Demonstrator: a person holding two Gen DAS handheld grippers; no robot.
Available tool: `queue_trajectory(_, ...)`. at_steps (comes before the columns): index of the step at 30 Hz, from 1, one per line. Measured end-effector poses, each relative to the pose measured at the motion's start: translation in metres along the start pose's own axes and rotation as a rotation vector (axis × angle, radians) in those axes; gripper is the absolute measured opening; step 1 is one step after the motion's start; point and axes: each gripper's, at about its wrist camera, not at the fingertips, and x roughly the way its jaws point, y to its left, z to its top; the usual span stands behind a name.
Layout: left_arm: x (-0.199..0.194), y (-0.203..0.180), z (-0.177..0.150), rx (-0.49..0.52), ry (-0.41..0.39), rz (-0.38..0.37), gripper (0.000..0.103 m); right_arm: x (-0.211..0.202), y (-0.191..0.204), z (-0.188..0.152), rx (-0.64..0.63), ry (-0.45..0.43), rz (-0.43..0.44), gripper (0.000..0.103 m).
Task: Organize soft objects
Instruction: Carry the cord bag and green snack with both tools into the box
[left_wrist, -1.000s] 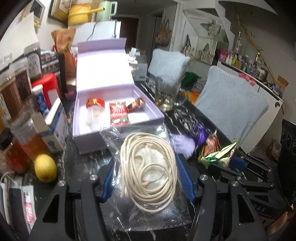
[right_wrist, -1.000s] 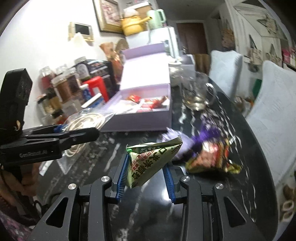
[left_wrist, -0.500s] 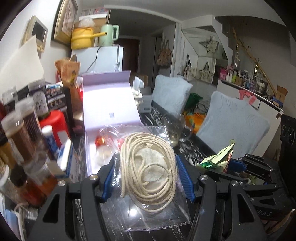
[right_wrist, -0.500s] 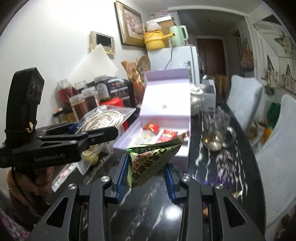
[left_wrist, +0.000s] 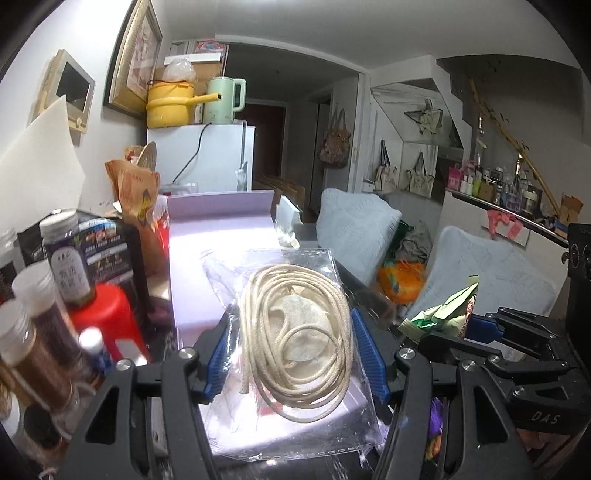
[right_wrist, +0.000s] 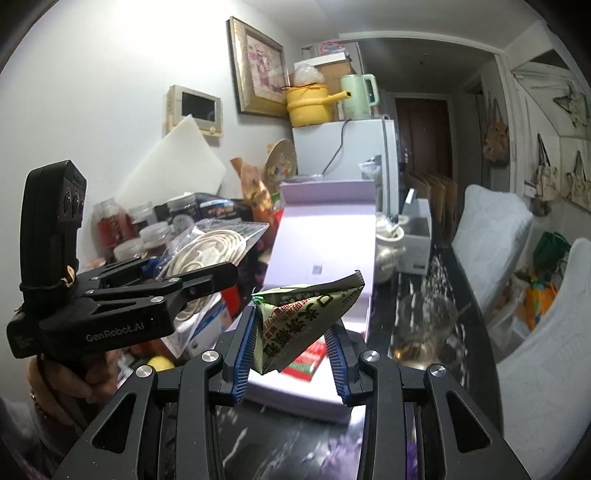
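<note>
two grippers, each pinching a soft packet above the open lilac box (right_wrist: 325, 236)
left gripper (left_wrist: 291, 354) clamps the bagged rope coil (left_wrist: 295, 339); right gripper (right_wrist: 291, 354) nips a green snack pouch (right_wrist: 306, 314) — box at 12 o'clock, its contents seemingly red wrappers.

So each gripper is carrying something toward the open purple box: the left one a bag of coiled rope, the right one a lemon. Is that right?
Not quite. The right gripper holds a green snack packet, not a lemon, as the right wrist view shows. The rest stands: the left gripper carries the bag of coiled rope, near the open purple box.
</note>
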Motion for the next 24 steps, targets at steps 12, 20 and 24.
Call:
queue_trajectory(12, 0.052, 0.024, 0.033, 0.002, -0.045, 0.031, 0.06, 0.058, -0.024, 0.043, -0.005, -0.027, 0.017, 0.036)
queue_trajectory(20, 0.089, 0.045, 0.039, -0.015, -0.014, 0.104, 0.06, 0.103, -0.035, 0.061, 0.018, -0.01, 0.049, 0.036)
queue_trajectory(24, 0.107, 0.051, 0.032, -0.014, 0.039, 0.133, 0.06, 0.124, -0.04, 0.058, 0.022, 0.028, 0.056, 0.036)
